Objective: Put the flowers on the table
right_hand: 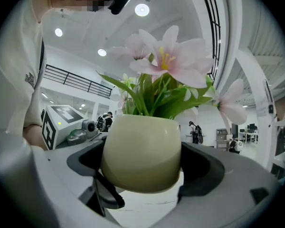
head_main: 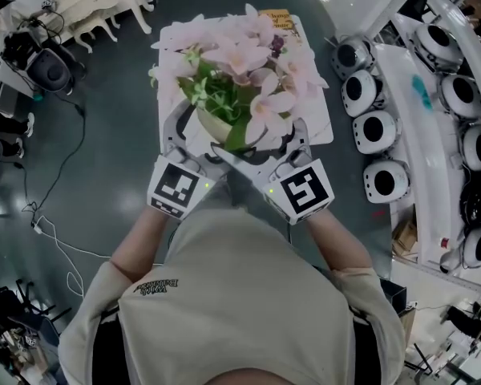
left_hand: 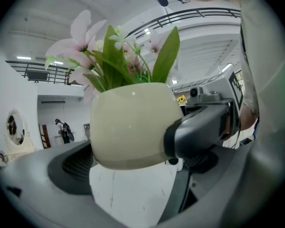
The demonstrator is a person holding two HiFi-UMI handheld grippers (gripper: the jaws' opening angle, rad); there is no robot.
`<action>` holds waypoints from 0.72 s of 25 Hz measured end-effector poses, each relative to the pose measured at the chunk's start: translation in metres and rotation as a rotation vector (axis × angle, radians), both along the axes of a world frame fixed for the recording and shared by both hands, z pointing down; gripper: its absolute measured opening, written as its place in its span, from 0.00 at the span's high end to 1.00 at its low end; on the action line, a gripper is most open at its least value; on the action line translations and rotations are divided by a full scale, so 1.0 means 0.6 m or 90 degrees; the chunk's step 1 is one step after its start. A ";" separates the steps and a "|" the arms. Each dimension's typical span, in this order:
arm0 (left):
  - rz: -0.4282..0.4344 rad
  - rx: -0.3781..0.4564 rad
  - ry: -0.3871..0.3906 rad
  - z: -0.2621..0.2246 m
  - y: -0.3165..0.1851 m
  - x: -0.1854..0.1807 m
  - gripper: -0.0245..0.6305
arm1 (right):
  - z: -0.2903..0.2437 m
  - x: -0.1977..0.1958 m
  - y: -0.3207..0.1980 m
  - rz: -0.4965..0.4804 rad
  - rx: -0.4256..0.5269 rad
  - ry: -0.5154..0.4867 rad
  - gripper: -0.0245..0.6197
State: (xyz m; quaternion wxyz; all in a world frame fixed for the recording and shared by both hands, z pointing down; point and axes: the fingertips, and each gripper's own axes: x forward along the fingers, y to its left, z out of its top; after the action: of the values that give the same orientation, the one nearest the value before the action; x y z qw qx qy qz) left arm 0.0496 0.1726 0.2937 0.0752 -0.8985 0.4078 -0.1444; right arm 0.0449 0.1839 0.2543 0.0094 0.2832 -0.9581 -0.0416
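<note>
- The left claw (left_hand: 133, 167) is closed on a cream pot (left_hand: 130, 122). Its jaws press the rounded lower sides of the pot from either flank.
- The right claw (right_hand: 145, 170) grips the same pot from the opposite side, with one jaw against each side near the base.
- In the head view the two claws meet under the pot, their inner jaws crossing beneath it and their marker cubes close to the person's body.
- The pot stands upright between the claws. The flowers (head_main: 244, 58), pale pink with green leaves, rise from it and spread wide above the jaws.
- The pot is over the near edge of a white surface (head_main: 317, 127). Both gripper views show white directly under its base, but they do not show whether it touches.
- A yellow flat item (head_main: 276, 18) lies at the far edge of the surface, beyond the blooms.
- Dark floor (head_main: 112, 119) surrounds the surface, with cables (head_main: 56, 183) to the left and a row of white rounded machines (head_main: 377, 131) to the right.
</note>
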 end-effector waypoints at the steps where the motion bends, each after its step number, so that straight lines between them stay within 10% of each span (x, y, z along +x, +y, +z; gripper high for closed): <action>1: 0.001 0.000 0.003 0.002 -0.009 -0.002 0.09 | 0.002 -0.002 -0.009 0.002 -0.001 0.001 0.20; 18: 0.012 -0.018 0.018 0.026 -0.202 -0.071 0.09 | 0.028 -0.075 -0.203 0.013 -0.027 0.030 0.20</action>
State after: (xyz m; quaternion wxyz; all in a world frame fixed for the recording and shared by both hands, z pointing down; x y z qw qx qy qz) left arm 0.0071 0.0516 0.3093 0.0582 -0.9051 0.3986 -0.1364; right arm 0.0001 0.0620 0.2712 0.0383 0.2917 -0.9553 -0.0280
